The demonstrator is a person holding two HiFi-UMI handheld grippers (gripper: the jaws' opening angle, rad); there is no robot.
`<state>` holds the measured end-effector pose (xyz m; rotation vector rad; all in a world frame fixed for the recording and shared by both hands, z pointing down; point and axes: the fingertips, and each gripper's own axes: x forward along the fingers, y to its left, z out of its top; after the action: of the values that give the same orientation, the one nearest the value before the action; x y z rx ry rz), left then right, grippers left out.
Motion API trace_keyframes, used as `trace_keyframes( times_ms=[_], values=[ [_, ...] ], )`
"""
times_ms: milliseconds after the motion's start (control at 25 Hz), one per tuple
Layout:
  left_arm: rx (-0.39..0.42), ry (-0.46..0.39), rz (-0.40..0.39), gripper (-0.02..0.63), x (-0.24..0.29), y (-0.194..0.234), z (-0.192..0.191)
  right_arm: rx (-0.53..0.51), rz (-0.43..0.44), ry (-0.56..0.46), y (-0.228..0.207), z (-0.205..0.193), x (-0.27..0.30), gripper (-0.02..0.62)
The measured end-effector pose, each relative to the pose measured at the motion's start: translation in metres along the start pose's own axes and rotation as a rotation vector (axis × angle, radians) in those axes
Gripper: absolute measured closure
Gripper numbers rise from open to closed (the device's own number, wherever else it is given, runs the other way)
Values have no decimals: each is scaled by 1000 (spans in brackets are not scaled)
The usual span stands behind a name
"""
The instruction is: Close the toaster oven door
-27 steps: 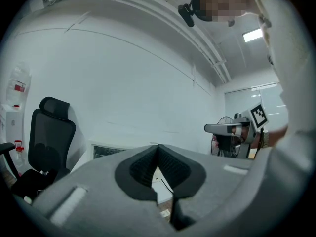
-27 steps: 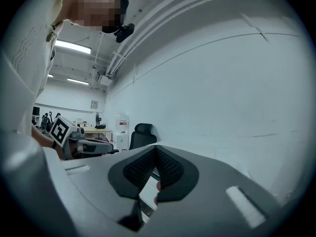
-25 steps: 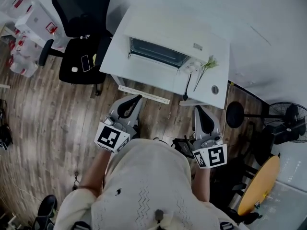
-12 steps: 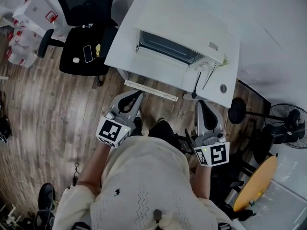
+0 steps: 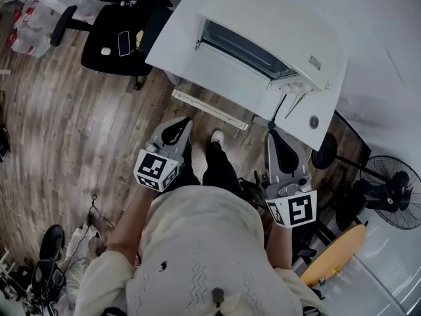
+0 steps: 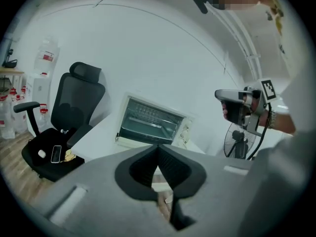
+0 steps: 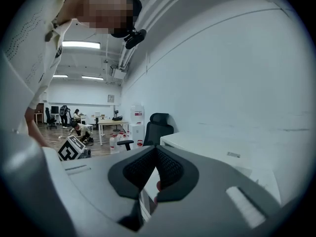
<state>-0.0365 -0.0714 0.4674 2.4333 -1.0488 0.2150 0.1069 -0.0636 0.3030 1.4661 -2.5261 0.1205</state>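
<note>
A white toaster oven (image 5: 263,41) stands on a white table (image 5: 172,52). Its door hangs open, showing the dark inside and a rack (image 6: 148,125); the lowered door (image 6: 129,141) juts toward me. My left gripper (image 5: 179,131) is held over the floor short of the table, jaws shut and empty. My right gripper (image 5: 273,140) hovers near the table's right corner, also shut on nothing. In the left gripper view the closed tips (image 6: 158,146) point at the oven, and the right gripper (image 6: 237,107) shows at the right. The right gripper view's tips (image 7: 156,148) point along the table's side.
A black office chair (image 5: 122,35) with a phone (image 5: 123,43) on its seat stands left of the table. A standing fan (image 5: 388,193) and a round yellow tabletop (image 5: 329,255) are at the right. A white bar (image 5: 210,109) runs below the table's front edge. Wood floor lies underfoot.
The oven and table have slid up and right in the head view. The person's leg and shoe have come into view between the grippers. Both grippers stay shut.
</note>
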Motion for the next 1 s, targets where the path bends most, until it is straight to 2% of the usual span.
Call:
trace_keyframes(
  times_ms=[160, 480, 720, 880, 1000],
  values=[
    [-63, 8, 62, 603, 6, 3, -23, 12, 64, 34, -5, -13, 5, 584],
    [-196, -4, 229, 603, 9, 6, -71, -31, 212, 70, -15, -27, 16, 584],
    [-369, -65, 342, 603, 9, 16, -98, -52, 317, 83, -13, -36, 23, 584],
    [-439, -66, 385, 603, 18, 27, -124, -80, 369, 87, -8, -42, 27, 584],
    [-524, -83, 364, 603, 34, 33, -141, -99, 388, 90, -9, -47, 28, 584]
  ],
)
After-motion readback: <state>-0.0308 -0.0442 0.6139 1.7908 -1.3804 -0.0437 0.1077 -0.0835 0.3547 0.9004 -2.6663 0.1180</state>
